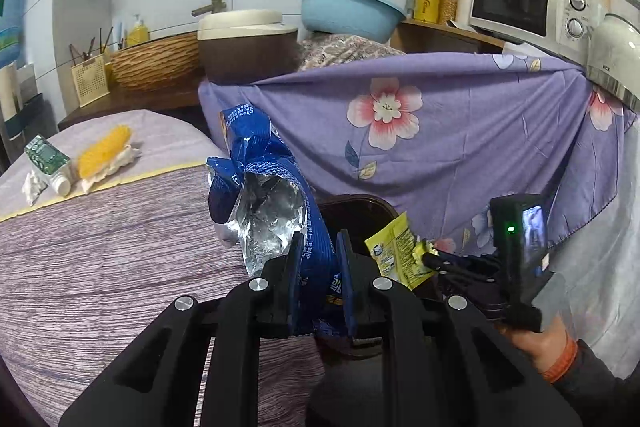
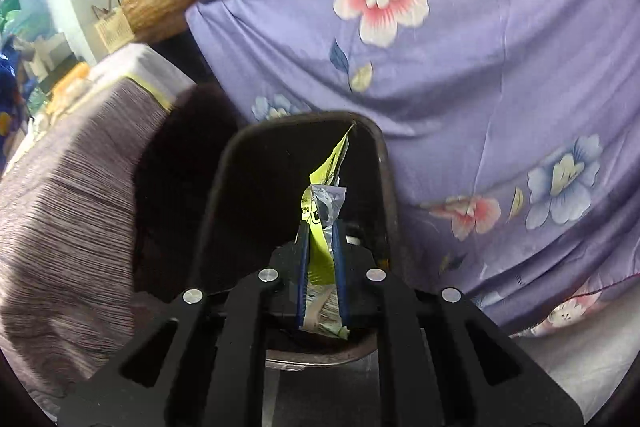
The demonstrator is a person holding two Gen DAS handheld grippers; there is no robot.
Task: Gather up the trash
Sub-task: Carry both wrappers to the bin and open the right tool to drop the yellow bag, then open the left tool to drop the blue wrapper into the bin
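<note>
The left tool (image 1: 318,247) is squeezed tight on a crinkly blue foil snack bag (image 1: 260,163), silver inside, held up over the dark brown plastic bin (image 1: 360,205). White writing runs down the bag, too small to read. The right tool (image 2: 322,231) pinches a flat yellow wrapper (image 2: 320,255) right over the bin's open mouth (image 2: 224,187). Its print is too blurry to read. A green tube (image 1: 50,163) and a yellow brush (image 1: 104,151) lie on the striped purple surface (image 1: 100,247). A purple flower sheet (image 1: 460,147) hangs behind, with a white microwave (image 1: 528,7) above it.
</note>
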